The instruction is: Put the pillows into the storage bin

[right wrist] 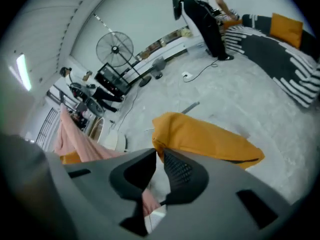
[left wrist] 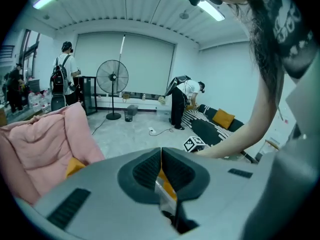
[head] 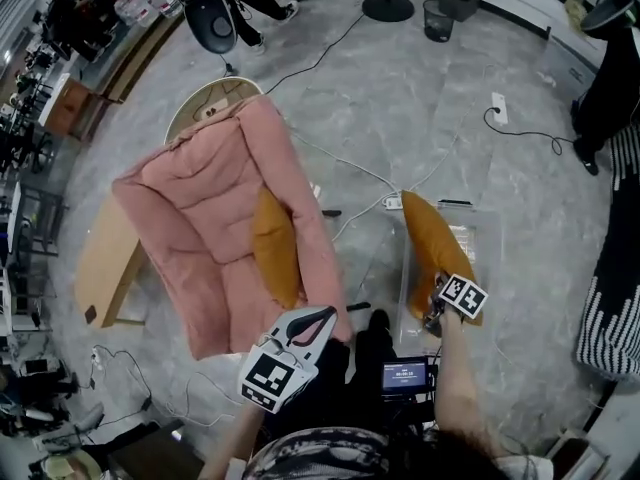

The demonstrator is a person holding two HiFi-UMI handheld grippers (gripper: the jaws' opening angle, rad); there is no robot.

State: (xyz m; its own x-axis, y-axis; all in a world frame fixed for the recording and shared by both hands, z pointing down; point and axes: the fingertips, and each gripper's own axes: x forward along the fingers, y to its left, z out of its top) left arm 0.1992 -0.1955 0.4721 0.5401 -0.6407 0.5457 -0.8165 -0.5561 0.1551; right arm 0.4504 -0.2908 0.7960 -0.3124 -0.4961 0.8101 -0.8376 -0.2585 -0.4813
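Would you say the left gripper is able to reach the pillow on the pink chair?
Likely yes: the pillow lies exposed on the pink chair, and the left gripper sits near it with nothing between. Its jaws look shut and need opening.

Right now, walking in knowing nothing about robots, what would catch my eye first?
Probably the big pink quilted cushion left of centre in the head view, with an orange pillow lying on its right side. Next, a second orange pillow standing on edge in the clear storage bin on the floor to the right.
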